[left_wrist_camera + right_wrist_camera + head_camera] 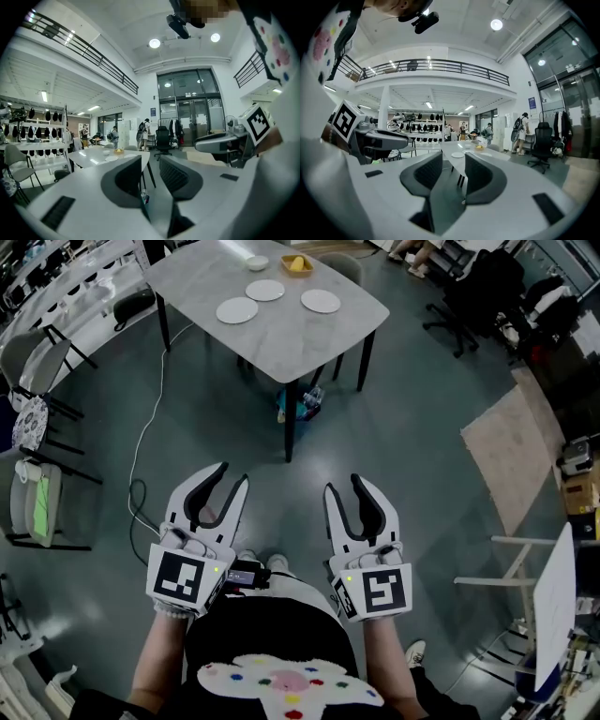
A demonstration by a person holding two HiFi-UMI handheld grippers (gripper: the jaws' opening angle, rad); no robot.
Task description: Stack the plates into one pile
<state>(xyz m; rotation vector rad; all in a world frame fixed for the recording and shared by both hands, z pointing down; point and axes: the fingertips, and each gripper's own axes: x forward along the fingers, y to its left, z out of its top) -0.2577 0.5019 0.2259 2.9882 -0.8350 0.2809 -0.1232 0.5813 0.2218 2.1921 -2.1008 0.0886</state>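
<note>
Plates (236, 310) laid apart on worktop (291, 338), left tool (232, 474) and right tool (343, 484) held parted and empty, well short of worktop.

Three white plates (265, 290) lie apart on the worktop (281, 343), with a small bowl (257, 262) and a yellow dish (297, 264) at its far edge. The left tongs (232, 472) and right tongs (343, 483) hover well short of the worktop, jaws apart and empty.
</note>
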